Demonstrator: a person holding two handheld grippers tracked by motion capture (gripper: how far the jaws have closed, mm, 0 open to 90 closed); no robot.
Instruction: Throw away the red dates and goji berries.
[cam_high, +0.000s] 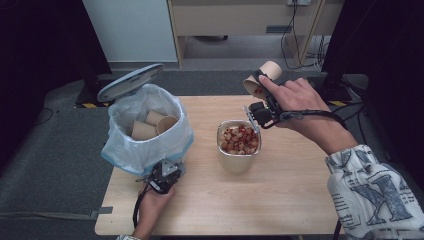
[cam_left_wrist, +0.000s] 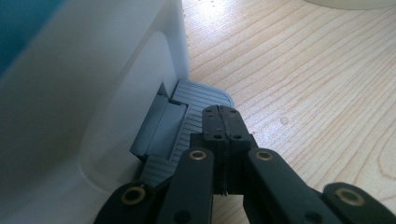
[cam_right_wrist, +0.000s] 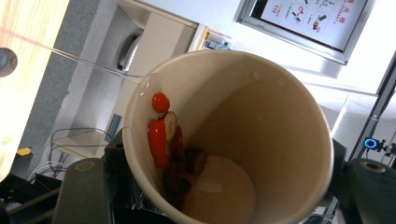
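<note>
We hold a paper cup (cam_high: 263, 77) in our right gripper (cam_high: 260, 95), at the upper right of the high view, tipped over on its side above and just behind the metal container (cam_high: 239, 145) that sits mid-table. The jaws are closed on the cup's wall. In the right gripper view a few scraps of food (cam_right_wrist: 169, 149) cling to the inside wall of the cup, red bits and a pale slice among them, so the emptying looks nearly done but not finished. The container already holds a good heap of the same red and pale pieces.

Our left gripper (cam_high: 165, 175), at the lower left of the high view, has its jaws fully shut with nothing between them. In the left gripper view the tips rest on the grey pedal (cam_left_wrist: 187, 116) at the foot of the white bin (cam_high: 145, 130), and the bin's lid (cam_high: 130, 81) stands open at the upper left.

Two empty paper cups (cam_high: 152, 125) lie inside the bin's bag already. We judge what is left: shake out the last scraps, drop this cup into the bin, then let the pedal up.
</note>
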